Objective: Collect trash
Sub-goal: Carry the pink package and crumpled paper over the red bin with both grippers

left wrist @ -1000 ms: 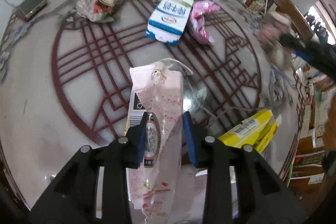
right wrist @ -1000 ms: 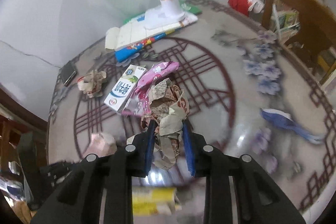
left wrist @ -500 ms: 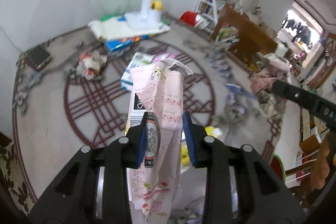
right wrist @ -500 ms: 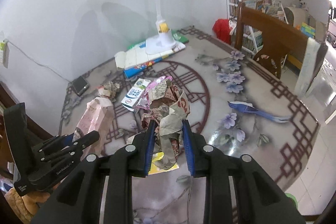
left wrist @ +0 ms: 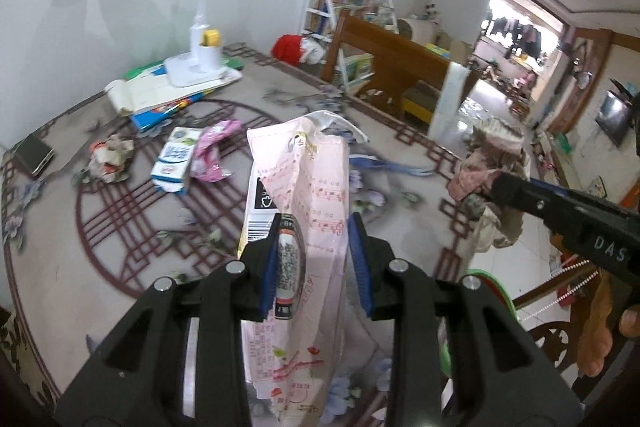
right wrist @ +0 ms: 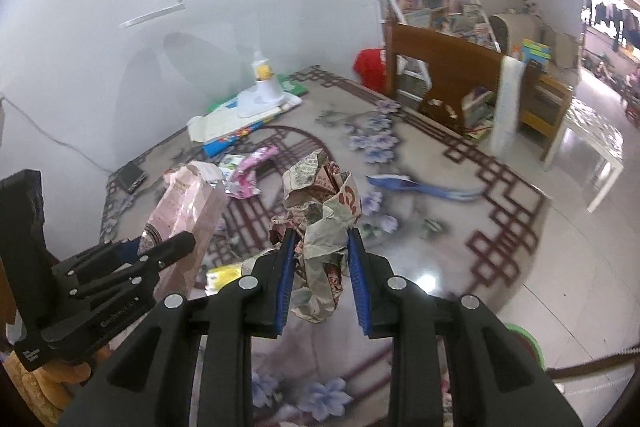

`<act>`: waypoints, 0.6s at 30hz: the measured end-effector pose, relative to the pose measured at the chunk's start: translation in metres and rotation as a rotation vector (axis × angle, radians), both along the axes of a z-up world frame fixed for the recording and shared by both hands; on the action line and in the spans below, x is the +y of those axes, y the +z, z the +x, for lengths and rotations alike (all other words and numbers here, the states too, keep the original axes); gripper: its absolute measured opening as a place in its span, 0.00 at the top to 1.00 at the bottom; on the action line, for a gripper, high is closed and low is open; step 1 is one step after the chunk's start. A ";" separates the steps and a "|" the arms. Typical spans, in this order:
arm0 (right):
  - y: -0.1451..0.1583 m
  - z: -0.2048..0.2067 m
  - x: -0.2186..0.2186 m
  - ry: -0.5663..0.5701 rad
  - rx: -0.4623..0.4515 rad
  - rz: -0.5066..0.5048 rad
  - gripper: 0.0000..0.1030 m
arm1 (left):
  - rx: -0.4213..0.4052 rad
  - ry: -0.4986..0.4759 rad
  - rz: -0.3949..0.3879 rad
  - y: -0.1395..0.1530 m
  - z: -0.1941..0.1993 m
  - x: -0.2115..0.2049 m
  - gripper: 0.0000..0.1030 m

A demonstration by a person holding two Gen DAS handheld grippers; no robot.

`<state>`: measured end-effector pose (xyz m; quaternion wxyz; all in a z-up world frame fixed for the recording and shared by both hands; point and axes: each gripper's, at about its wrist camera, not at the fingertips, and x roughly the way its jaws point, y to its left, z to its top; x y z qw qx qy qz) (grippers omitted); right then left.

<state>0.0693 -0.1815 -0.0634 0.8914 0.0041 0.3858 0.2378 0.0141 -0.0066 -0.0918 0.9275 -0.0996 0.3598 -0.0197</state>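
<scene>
My left gripper (left wrist: 316, 259) is shut on a crushed pink carton (left wrist: 304, 195), held upright well above the round table (left wrist: 52, 239). My right gripper (right wrist: 322, 259) is shut on a wad of crumpled printed paper (right wrist: 324, 207), also lifted clear of the table. Each gripper shows in the other's view: the right one (left wrist: 492, 183) with its paper wad (left wrist: 492, 155) at the right, the left one (right wrist: 160, 247) with the pink carton (right wrist: 188, 203) at the left. On the table lie a blue-and-white milk carton (left wrist: 176, 159), a pink wrapper (left wrist: 212, 155) and another crumpled paper wad (left wrist: 110, 159).
A white desk lamp (left wrist: 200, 59) stands on stacked books (left wrist: 172, 91) at the table's far side, a dark phone (left wrist: 34, 155) at the left. A yellow box (right wrist: 222, 277) lies near the front edge. A green bin rim (left wrist: 492, 287) shows below the table's right edge; a wooden chair (left wrist: 384, 63) stands behind.
Both grippers have risen and pulled back from the table with their loads still held. The table looks farther away, and the room and the bin's green rim have come into view.
</scene>
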 end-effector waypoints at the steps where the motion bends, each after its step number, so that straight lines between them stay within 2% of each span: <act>1: 0.000 -0.002 -0.007 -0.013 0.001 -0.008 0.75 | -0.001 -0.011 -0.006 0.000 0.000 -0.005 0.70; 6: 0.000 -0.010 -0.035 -0.048 0.003 -0.039 0.75 | 0.006 -0.052 -0.021 -0.002 0.000 -0.030 0.70; 14: 0.003 -0.024 -0.081 -0.047 -0.016 -0.087 0.75 | -0.001 -0.062 -0.028 0.000 -0.004 -0.067 0.70; 18: 0.000 -0.032 -0.113 -0.059 0.012 -0.079 0.75 | 0.012 -0.088 -0.037 0.003 -0.006 -0.099 0.70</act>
